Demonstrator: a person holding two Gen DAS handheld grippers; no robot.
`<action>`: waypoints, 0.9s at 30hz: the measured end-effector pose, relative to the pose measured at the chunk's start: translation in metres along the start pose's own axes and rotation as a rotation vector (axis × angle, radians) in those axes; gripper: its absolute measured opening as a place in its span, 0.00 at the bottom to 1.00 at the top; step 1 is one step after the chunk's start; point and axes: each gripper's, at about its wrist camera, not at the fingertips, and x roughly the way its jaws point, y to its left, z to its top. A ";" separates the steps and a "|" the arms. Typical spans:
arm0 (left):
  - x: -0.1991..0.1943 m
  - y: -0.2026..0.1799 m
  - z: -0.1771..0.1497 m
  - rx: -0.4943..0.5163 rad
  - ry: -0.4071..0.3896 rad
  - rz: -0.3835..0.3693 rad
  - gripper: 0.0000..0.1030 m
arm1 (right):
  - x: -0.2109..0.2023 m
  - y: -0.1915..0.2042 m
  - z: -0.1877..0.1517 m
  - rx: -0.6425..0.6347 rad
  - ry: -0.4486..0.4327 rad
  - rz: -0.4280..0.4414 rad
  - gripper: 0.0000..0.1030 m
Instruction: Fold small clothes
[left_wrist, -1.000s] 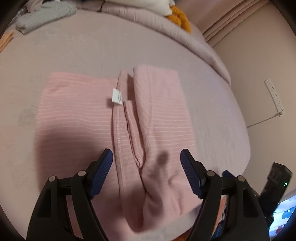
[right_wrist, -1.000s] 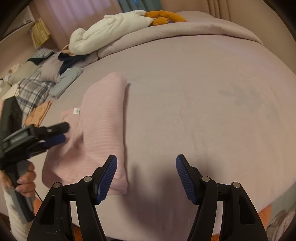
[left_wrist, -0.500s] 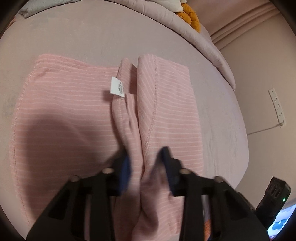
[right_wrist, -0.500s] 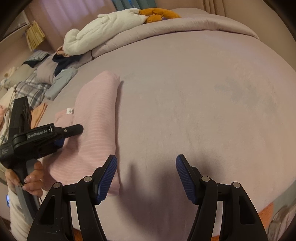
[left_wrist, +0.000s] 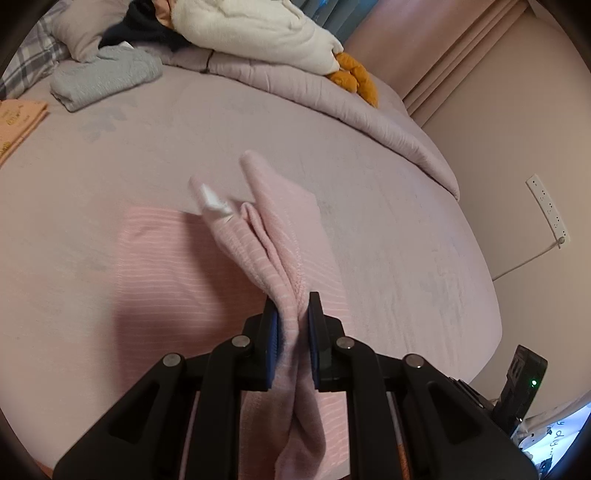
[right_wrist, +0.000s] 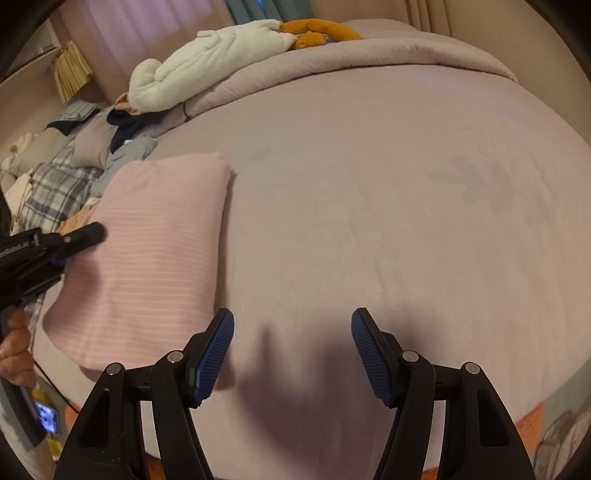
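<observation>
A pink striped garment (left_wrist: 177, 266) lies on the mauve bed (left_wrist: 332, 155). My left gripper (left_wrist: 291, 328) is shut on a bunched fold of the pink garment and lifts it, with the white label (left_wrist: 212, 201) hanging near the raised edge. In the right wrist view the garment (right_wrist: 155, 251) lies left of centre with the left gripper (right_wrist: 62, 251) at its left side. My right gripper (right_wrist: 291, 354) is open and empty above the bare bed, just right of the garment's near corner.
A folded grey cloth (left_wrist: 103, 75), a white plush (left_wrist: 255, 29) and an orange plush (left_wrist: 354, 75) lie along the rolled quilt at the far side. Plaid cloth and more clothes (right_wrist: 55, 184) pile at the left. A wall socket strip (left_wrist: 546, 206) is on the right.
My left gripper closed on the middle fold of the pink garment and raised it, so the fold now stands up off the bed. The right gripper stayed open and shifted slightly.
</observation>
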 end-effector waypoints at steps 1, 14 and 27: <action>-0.004 0.003 0.000 0.006 -0.007 0.009 0.13 | 0.000 0.001 0.000 -0.004 -0.001 0.002 0.64; -0.031 0.049 -0.021 -0.045 -0.041 0.121 0.13 | 0.007 0.018 0.001 -0.066 0.020 0.027 0.64; -0.007 0.095 -0.044 -0.100 0.043 0.204 0.21 | 0.017 0.036 0.004 -0.122 0.053 0.053 0.64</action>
